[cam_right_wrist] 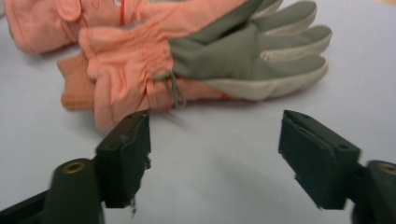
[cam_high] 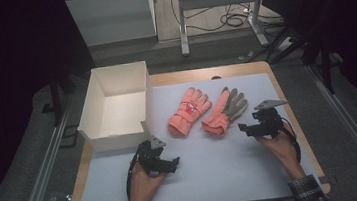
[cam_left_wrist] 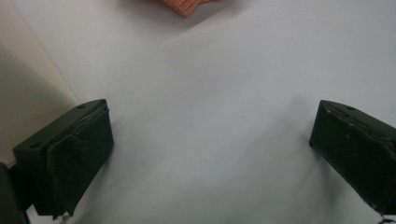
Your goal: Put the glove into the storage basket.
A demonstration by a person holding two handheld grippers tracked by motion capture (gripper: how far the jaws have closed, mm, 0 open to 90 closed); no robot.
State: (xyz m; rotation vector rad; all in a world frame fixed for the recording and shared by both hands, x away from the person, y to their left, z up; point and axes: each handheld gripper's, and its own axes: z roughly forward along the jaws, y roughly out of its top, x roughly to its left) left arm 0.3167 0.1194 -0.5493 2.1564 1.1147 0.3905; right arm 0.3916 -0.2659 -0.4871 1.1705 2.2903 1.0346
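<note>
Left gripper (cam_high: 165,163): fingers (cam_left_wrist: 70,158) spread wide, nothing between them, low over bare tabletop (cam_high: 224,171) near its front edge, the white box (cam_high: 116,104) wall just beside it.

Right gripper (cam_high: 254,128): fingers (cam_right_wrist: 126,154) apart, gripping nothing, pointing at the palm-up glove (cam_right_wrist: 201,60), whose cuff lies just beyond the fingertips, not touching.

Palm-up glove (cam_high: 224,112): orange with grey palm, flat at mid-tabletop, cuff nearest.

Second orange glove (cam_high: 187,110): close beside it, toward the box.

White box: open-topped, at the far left corner.

Open room: broad bare surface between both grippers; right edge close behind the right hand (cam_high: 282,150).
</note>
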